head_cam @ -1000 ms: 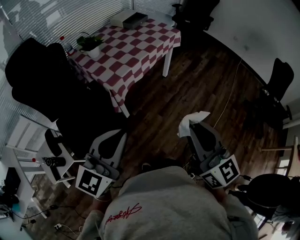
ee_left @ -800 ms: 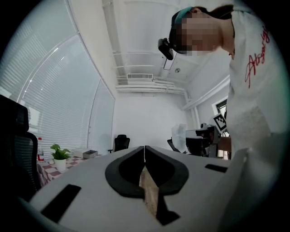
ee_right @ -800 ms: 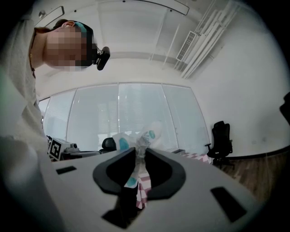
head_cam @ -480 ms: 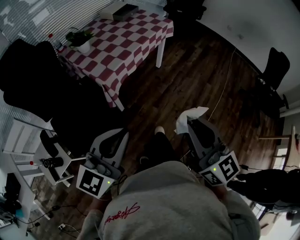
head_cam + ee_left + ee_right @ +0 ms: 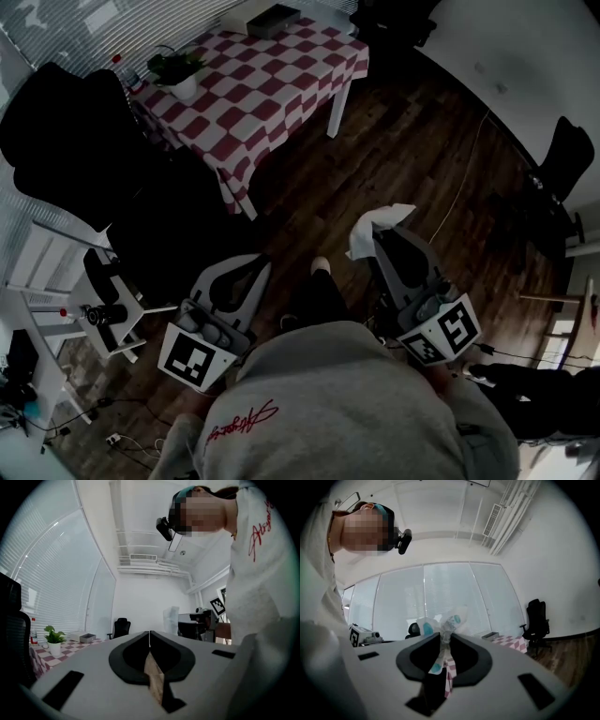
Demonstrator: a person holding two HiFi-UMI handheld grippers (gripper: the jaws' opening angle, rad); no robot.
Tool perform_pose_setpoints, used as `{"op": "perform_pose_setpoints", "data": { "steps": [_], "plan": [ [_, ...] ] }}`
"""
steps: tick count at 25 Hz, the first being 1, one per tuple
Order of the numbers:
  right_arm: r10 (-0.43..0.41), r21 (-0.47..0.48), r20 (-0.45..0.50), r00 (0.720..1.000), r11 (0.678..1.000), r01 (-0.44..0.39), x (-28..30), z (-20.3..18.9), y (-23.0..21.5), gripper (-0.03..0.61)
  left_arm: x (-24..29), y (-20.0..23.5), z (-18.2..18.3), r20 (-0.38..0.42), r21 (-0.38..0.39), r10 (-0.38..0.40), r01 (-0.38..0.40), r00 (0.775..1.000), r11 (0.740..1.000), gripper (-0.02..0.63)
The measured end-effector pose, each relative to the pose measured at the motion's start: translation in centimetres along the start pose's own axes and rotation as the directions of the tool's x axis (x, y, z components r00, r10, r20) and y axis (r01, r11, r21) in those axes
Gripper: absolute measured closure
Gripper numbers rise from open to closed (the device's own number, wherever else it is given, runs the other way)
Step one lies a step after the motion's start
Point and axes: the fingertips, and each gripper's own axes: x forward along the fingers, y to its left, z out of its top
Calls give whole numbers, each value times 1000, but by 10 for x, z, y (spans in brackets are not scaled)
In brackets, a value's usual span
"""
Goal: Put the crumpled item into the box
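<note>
Since a sec ago our light-shoed foot (image 5: 321,266) has stepped out between the grippers; left gripper (image 5: 149,634) has its jaws pressed together, empty. Right gripper (image 5: 443,638) is clamped on the crumpled white wrapper w/ blue spots (image 5: 373,228), which we carry over the wood floor (image 5: 403,131), well apart from the shallow open box (image 5: 272,17) at the far end of the red-and-white checked table (image 5: 281,89). Risk, imo: we pinch only a thin bit of the wad, so a jolt while walking could shake it loose before the box.
</note>
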Motion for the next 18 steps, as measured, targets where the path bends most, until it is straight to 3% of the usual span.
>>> {"op": "perform_pose_setpoints", "data": {
  "steps": [6,13,18],
  "plan": [
    [0,29,5,1000,1000,0,22,-3,-30,503,30,19,-6,-26,2,-7,7,1000,1000,595],
    [-8,83,17,1000,997,7,49,6,-83,503,82,48,11,6,41,-18,17,1000,999,595],
    [12,61,21,1000,998,-14,72,16,-112,503,116,67,20,11,62,-11,11,1000,998,595]
  ]
}}
